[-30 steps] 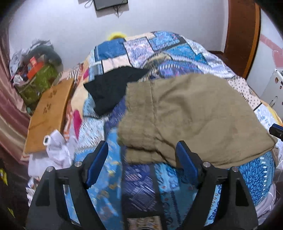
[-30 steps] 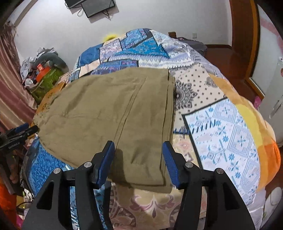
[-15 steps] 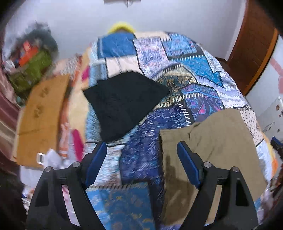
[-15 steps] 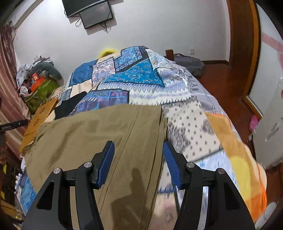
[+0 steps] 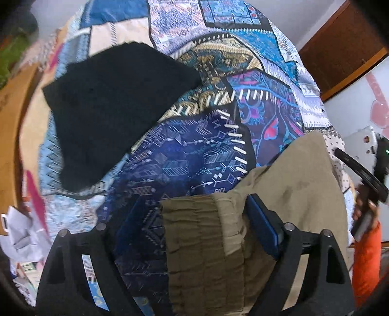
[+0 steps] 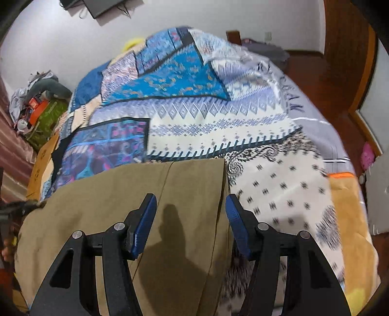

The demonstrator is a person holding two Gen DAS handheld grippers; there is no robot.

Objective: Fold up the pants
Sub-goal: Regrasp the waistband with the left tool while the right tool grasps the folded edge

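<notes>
Olive-khaki pants [image 5: 304,194] lie folded on a patchwork bedspread [image 5: 194,150]. In the left wrist view their gathered waistband [image 5: 201,238] sits between the fingers of my left gripper [image 5: 194,223], which is open over that end. In the right wrist view the pants [image 6: 102,214] spread leftward, and their straight right edge [image 6: 225,194] runs between the blue pads of my right gripper [image 6: 190,223]. That gripper is open above the cloth and casts a shadow on it.
A folded black garment [image 5: 109,109] lies on the bed left of the pants. A wooden board [image 6: 41,165] and a pile of clutter [image 6: 39,107] stand off the bed's left side. A wooden door [image 6: 347,60] is at right. A screen [image 6: 104,7] hangs on the wall.
Both grippers have swung over the bed and come down again. The left gripper now straddles the waistband end. The right gripper has dropped closer to the pants' right edge.
</notes>
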